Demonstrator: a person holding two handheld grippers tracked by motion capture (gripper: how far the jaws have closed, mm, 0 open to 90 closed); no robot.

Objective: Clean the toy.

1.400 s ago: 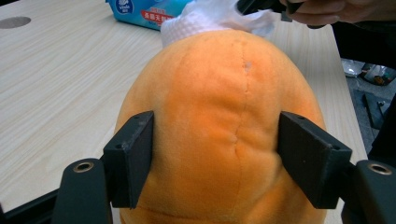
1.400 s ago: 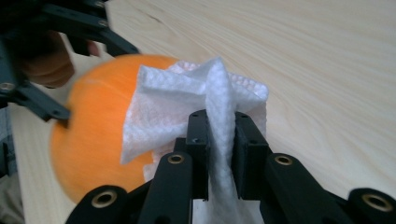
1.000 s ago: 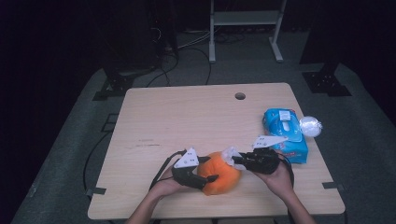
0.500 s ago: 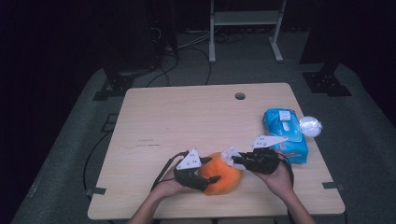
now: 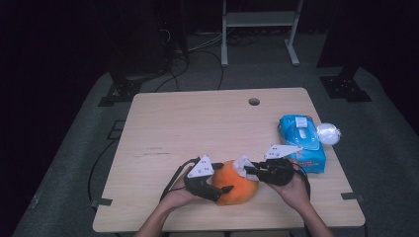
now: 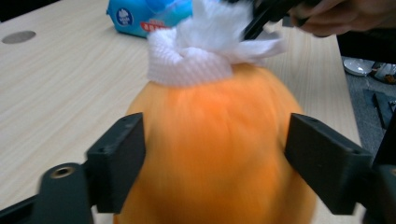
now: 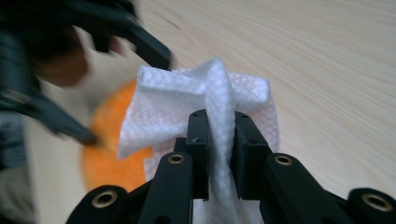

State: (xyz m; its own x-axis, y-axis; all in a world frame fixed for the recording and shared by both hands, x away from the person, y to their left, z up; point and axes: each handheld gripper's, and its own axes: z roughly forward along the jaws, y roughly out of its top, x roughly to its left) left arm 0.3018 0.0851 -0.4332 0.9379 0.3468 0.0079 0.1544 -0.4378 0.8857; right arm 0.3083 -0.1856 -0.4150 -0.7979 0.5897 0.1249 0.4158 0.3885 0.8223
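Orange ball (image 5: 236,183): round, soft-looking orange object at the near edge of the wooden table (image 5: 197,123), about 6 o'clock from the table's middle, between the two hands.
White wipe (image 5: 242,164): crumpled textured tissue on top of the ball, at its 12 o'clock; in the left gripper view it sits bunched on the crown (image 6: 205,51).
Left gripper (image 5: 217,190): at the ball's 9 o'clock. Its jaws have just been opening; the ball lies between them. In the left gripper view one pad (image 6: 122,163) is at the ball's 9 o'clock flank and the other at 3 o'clock, with a slim gap on the 3 o'clock side, so the pads stand loosely around the ball, not pressing.
Right gripper (image 5: 252,170): at the ball's 2 o'clock, jaws narrow, clamped on a fold of the wipe. In the right gripper view the fold (image 7: 219,121) runs upright between the fingers (image 7: 198,144), touching both.
Blue wet-wipe pack (image 5: 301,140): at 3 o'clock on the table, well apart from the ball.
White round object (image 5: 328,133): just beside the pack, at its 3 o'clock.
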